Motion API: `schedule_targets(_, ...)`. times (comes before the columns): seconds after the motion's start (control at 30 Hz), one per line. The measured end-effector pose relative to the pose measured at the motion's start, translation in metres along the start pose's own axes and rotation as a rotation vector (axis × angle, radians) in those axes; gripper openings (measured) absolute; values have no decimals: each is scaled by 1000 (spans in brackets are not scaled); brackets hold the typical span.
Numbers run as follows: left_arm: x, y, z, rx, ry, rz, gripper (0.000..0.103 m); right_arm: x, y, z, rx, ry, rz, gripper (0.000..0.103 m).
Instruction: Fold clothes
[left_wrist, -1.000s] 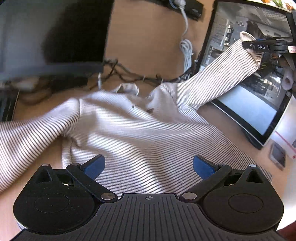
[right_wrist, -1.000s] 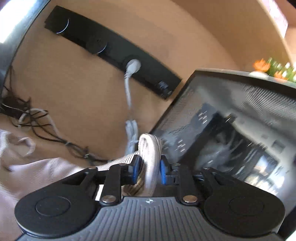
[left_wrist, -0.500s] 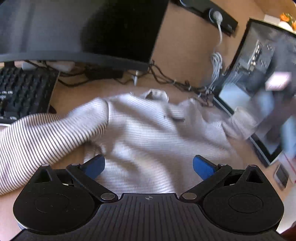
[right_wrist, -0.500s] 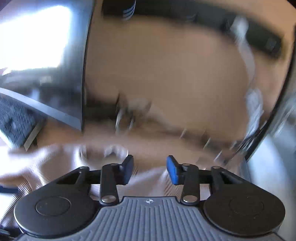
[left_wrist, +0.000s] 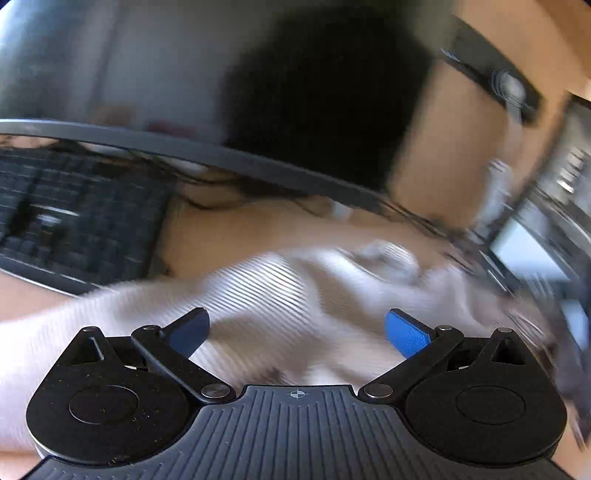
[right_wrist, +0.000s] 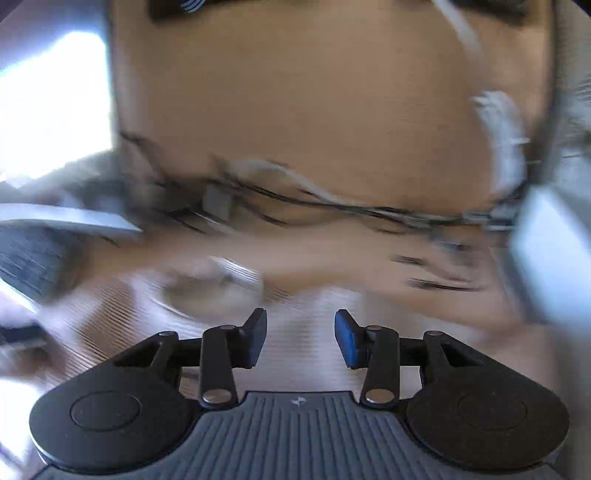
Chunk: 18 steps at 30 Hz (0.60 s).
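The striped sweater (left_wrist: 266, 295) is lying loosely spread on the counter (left_wrist: 236, 236) across the middle of the frame, one sleeve trailing toward the lower left below the keyboard (left_wrist: 74, 229). The left claw (left_wrist: 297, 330) is hovering over it with jaws wide and gripping nothing; the right claw (right_wrist: 299, 338) is gaping partway, also bare. No neat fold is showing through the blur, so most of the folding looks undone.

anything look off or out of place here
The white pinstriped knit top lies rumpled and bunched on the tan desk, crowded against the black keyboard and tangled dark cables. An odd spot for folding. Both frames are motion-blurred, so finer details are unclear.
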<state>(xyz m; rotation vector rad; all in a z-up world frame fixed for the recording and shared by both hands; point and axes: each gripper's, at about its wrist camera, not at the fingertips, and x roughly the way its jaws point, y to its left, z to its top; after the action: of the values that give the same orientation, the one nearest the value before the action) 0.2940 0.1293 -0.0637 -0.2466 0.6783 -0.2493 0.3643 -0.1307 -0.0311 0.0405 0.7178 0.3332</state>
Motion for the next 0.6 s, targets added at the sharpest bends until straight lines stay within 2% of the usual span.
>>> schedule_targets(0.03,1,-10,-8,41,11,-19,103,9,9,4,27,2,83,42)
schedule_targets(0.1,3,-25,-25,129,20,-22,103,34,23,8,54,17,165,42)
schedule_targets(0.13,4,-31,-32,163,26,-22,103,49,29,8,58,43,186,42)
schedule_targets(0.23,2,-33,-39,166,48,-67,103,92,46,6,65,118,244,42)
schedule_targets(0.27,2,-33,-41,168,42,-69,103,95,53,4,41,123,248,41)
schedule_targets(0.33,1,-31,-43,163,36,-69,103,102,65,1,-7,134,255,29)
schedule_targets(0.37,0,-30,-43,158,34,-68,103,105,70,0,-30,133,252,10)
schedule_targets(0.6,0,-27,-48,148,42,-67,103,110,77,11,-158,-3,92,10)
